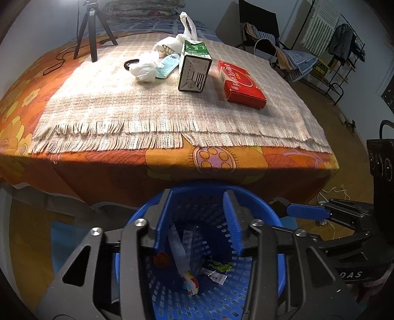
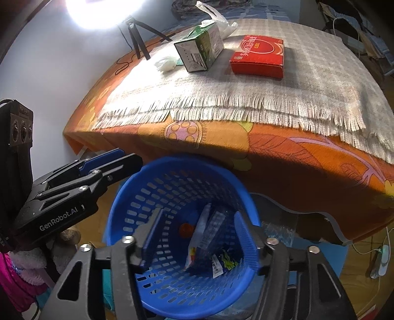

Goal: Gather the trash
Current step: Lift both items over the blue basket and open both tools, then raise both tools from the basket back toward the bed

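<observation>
A blue perforated basket (image 1: 268, 209) (image 2: 128, 197) stands on the floor below the bed's edge, with several wrappers (image 1: 189, 270) (image 2: 209, 248) inside. My left gripper (image 1: 198, 197) hovers open and empty over its mouth. My right gripper (image 2: 199, 214) is open and empty over it too. On the fringed blanket (image 1: 123, 98) lie a green milk carton (image 1: 194, 66) (image 2: 199, 49), a red box (image 1: 240, 83) (image 2: 258, 55), crumpled white tissue (image 1: 145, 69) (image 2: 166, 62), a pale blue packet (image 1: 168, 64) and a white plastic bag (image 1: 182, 34) (image 2: 216, 17).
A black tripod (image 1: 91, 32) (image 2: 138, 37) and cable stand at the bed's far left. A black hair ring (image 1: 130, 63) lies by the tissue. A chair and a clothes rack (image 1: 337, 49) stand right of the bed. The orange floral bedspread (image 1: 221, 167) hangs beside the basket.
</observation>
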The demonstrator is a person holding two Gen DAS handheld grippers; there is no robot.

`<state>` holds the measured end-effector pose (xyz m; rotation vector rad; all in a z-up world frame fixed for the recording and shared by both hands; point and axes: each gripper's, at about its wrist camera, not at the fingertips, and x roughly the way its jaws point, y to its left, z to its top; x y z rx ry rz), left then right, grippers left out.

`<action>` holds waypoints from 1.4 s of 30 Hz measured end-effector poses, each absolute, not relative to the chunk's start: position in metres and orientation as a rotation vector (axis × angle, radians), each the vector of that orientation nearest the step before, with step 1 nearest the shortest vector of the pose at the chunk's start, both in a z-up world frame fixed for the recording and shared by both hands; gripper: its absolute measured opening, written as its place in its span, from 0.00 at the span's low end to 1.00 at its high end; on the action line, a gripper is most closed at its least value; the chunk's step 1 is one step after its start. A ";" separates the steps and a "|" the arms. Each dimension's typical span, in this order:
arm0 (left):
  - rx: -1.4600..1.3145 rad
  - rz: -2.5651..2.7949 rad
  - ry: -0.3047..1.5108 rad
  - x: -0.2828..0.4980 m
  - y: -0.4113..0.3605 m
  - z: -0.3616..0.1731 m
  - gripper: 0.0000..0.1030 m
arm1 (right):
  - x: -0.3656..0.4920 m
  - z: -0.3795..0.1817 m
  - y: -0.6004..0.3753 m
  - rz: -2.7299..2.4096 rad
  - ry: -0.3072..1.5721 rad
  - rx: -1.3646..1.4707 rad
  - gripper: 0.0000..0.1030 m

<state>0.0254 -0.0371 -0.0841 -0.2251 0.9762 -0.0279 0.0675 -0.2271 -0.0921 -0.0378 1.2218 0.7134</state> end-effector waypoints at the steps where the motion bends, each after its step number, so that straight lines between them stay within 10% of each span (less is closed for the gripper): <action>1: -0.229 -0.025 0.974 0.026 -0.036 -0.084 0.52 | 0.068 -0.091 -0.227 0.711 1.218 -0.040 0.63; 6: -0.247 -0.014 0.967 0.029 -0.030 -0.081 0.53 | 0.070 -0.087 -0.225 0.694 1.193 -0.054 0.80; 42: -0.301 0.004 0.851 0.154 -0.011 -0.020 0.63 | 0.198 -0.028 -0.237 0.545 1.024 0.074 1.00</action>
